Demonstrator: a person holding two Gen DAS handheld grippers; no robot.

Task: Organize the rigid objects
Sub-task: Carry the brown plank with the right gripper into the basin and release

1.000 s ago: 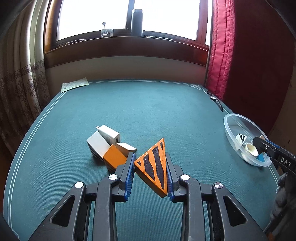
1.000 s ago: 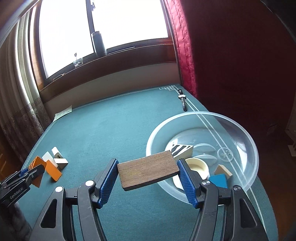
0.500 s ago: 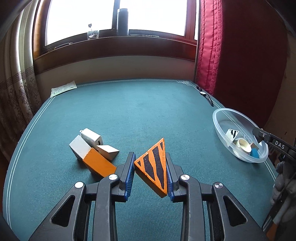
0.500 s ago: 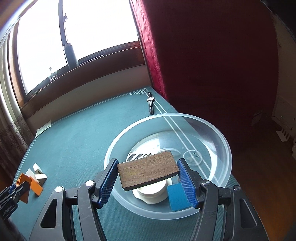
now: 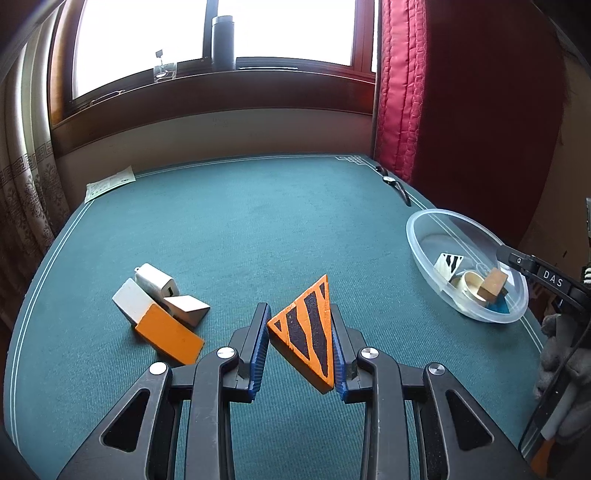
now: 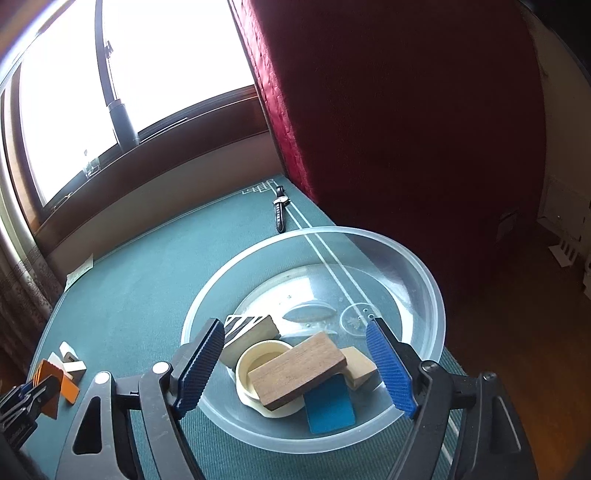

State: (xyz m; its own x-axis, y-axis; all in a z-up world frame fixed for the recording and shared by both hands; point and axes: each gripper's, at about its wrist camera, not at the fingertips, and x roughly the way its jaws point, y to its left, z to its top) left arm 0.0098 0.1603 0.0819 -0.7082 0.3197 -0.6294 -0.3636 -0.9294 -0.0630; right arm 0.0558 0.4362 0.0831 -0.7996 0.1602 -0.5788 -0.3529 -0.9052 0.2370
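Green felt table [image 5: 240, 229] by a window [image 5: 221, 33], red curtain [image 5: 399, 92] on the right – blocks getting sorted.
Left gripper [image 5: 300, 345] clamps one orange striped wedge [image 5: 308, 338]; four blocks [image 5: 162, 314] sit loose nearby. Right gripper [image 6: 295, 363] has just spread wide, nothing held – brown block [image 6: 297, 369] lies in the bowl [image 6: 424, 280] with five other pieces.

wristwatch [image 6: 279, 211] on the green table [image 5: 240, 229], paper slip [image 5: 109, 183], flask [image 5: 223, 43] on the sill
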